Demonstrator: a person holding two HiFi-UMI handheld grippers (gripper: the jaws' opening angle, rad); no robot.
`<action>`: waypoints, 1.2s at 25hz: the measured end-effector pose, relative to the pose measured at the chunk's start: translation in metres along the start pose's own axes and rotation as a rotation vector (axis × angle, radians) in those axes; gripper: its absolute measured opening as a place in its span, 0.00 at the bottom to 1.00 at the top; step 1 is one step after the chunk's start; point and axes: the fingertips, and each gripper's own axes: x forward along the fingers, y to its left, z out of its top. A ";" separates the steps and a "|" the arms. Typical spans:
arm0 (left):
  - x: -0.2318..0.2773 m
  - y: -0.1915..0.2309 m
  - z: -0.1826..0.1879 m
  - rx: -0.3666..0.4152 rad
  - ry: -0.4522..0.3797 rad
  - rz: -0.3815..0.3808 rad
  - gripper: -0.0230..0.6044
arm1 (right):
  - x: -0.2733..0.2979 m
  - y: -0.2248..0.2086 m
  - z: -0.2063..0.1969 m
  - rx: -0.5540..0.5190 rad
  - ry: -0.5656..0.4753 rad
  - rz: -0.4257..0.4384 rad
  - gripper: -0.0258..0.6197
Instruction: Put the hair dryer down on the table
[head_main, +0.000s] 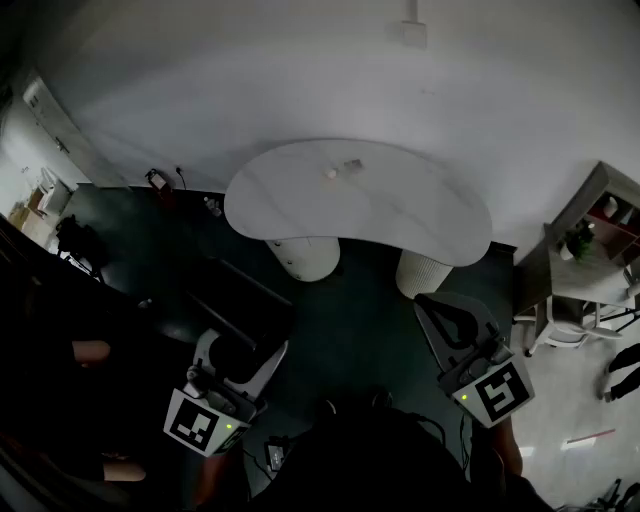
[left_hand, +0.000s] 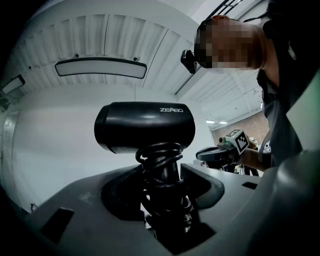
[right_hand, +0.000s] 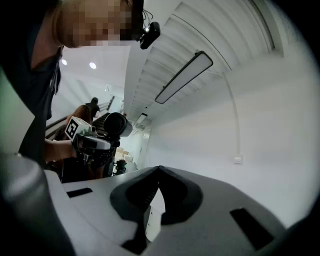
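Presently, head view: table (head_main: 300, 195), with two small items (head_main: 340, 170) near its far edge. The left gripper (head_main: 243, 347) and right gripper (head_main: 430, 303) are held well short of its near edge.

Left gripper view: the dryer (left_hand: 145, 127) is pinched by its cord-wound handle (left_hand: 161, 170), upright, off the table.

Right gripper view: fingers pressed together, nothing between.

Advised: the dryer is to be carried over the near edge, lowered apart from the items, and released only once rested.
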 end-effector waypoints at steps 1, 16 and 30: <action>0.001 0.000 0.001 -0.002 0.001 0.002 0.39 | 0.000 -0.001 0.000 0.001 0.000 0.001 0.05; 0.037 -0.009 -0.016 0.011 0.045 0.060 0.39 | -0.008 -0.033 -0.018 0.020 -0.010 0.045 0.05; 0.048 0.028 -0.052 0.035 0.082 0.051 0.38 | 0.043 -0.043 -0.026 0.046 0.021 -0.016 0.05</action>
